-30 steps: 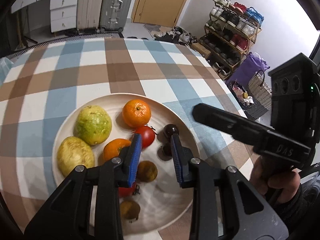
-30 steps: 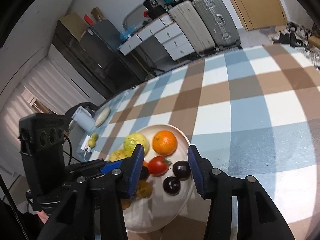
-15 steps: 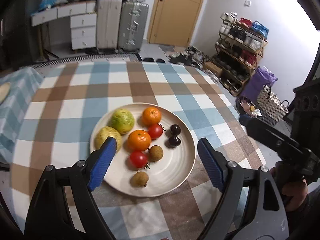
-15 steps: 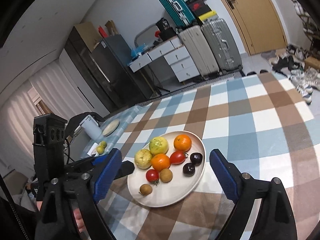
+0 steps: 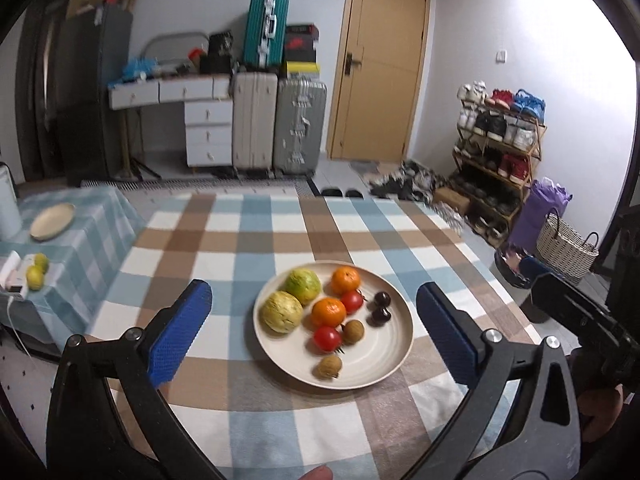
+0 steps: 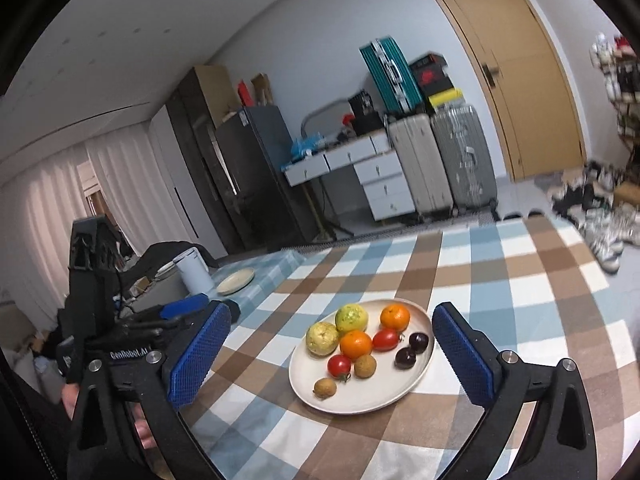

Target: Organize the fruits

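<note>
Cream plate [image 5: 394, 364] sits on the checked tablecloth [image 5: 248, 240] w/ all the fruit on it: two pale green guavas [image 5: 281, 311], two oranges [image 5: 328, 312], two tomatoes [image 5: 327, 338], two dark plums [image 5: 381, 315] and three small brown longans [image 5: 329, 367], grouped roughly by kind. Left gripper [image 5: 314, 330] hangs above and short of the plate, jaws wide apart, nothing btwn them; right gripper [image 6: 332, 352] likewise, jaws spread wide and empty, plate framed btwn its blue pads [image 6: 198, 354]. Judging by the layout, sorting looks done or close to it, both tools standing clear of the fruit. If anything is left, it is prob. the longan nearest the rim, which lies apart from the other two; nudging it in would call for a low approach and a narrow pinch, since it is small and would roll. Hard to say whether the two yellow-green fruits [image 5: 37, 271] on the side table at far left belong to the task; they are small and blurred. A second plate [image 5: 52, 222] lies there too. Right-hand tool is cut off at the frame edge in the left view, and the plate's underside contact w/ the cloth is not visible.
</note>
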`<state>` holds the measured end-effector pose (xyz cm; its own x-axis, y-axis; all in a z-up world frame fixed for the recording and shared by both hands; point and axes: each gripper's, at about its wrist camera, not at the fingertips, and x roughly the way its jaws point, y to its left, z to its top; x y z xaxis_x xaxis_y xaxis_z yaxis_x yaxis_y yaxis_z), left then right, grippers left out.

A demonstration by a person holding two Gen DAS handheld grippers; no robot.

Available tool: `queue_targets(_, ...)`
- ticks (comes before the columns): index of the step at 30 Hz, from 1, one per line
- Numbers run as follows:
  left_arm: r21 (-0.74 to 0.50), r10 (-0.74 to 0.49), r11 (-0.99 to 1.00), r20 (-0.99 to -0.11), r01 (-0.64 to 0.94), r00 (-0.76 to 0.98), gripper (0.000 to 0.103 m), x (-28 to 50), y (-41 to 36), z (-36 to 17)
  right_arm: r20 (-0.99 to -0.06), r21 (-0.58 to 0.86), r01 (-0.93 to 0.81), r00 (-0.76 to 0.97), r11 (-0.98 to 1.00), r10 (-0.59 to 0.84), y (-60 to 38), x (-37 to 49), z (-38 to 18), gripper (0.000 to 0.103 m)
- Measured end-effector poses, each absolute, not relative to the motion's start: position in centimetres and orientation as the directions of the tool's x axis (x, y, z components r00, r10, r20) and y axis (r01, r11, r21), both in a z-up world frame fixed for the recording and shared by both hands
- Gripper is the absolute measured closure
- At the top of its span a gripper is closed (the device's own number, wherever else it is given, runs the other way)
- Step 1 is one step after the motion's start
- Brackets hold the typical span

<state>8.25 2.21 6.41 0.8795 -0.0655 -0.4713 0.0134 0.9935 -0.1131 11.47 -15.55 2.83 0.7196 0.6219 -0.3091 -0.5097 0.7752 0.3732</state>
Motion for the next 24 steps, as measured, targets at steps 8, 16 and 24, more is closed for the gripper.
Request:
queue_targets(8, -0.037, 0.017, 0.999, -0.324, -0.031, 0.946, 0.001, 4.3, 2.2, 6.4, -0.249, 0.219, -0.484, 0.812, 0.847, 0.528, -14.7, 8.4, 2.5, 0.0)
queue_targets(16, -0.072, 0.01, 0.997, -0.32, -0.035, 0.947, 0.001, 4.0, 3.1, 4.6, -0.216, 0.115, -0.448, 0.86, 0.886, 0.463, -13.9, 6.3, 1.6, 0.0)
queue_targets(24, -0.073, 0.028, 0.996, -0.32, -0.054, 0.947, 0.001, 4.1, 4.5, 1.7, -0.178, 0.046, -0.398, 0.899, 0.916, 0.4, -13.4, 5.2, 0.3, 0.0)
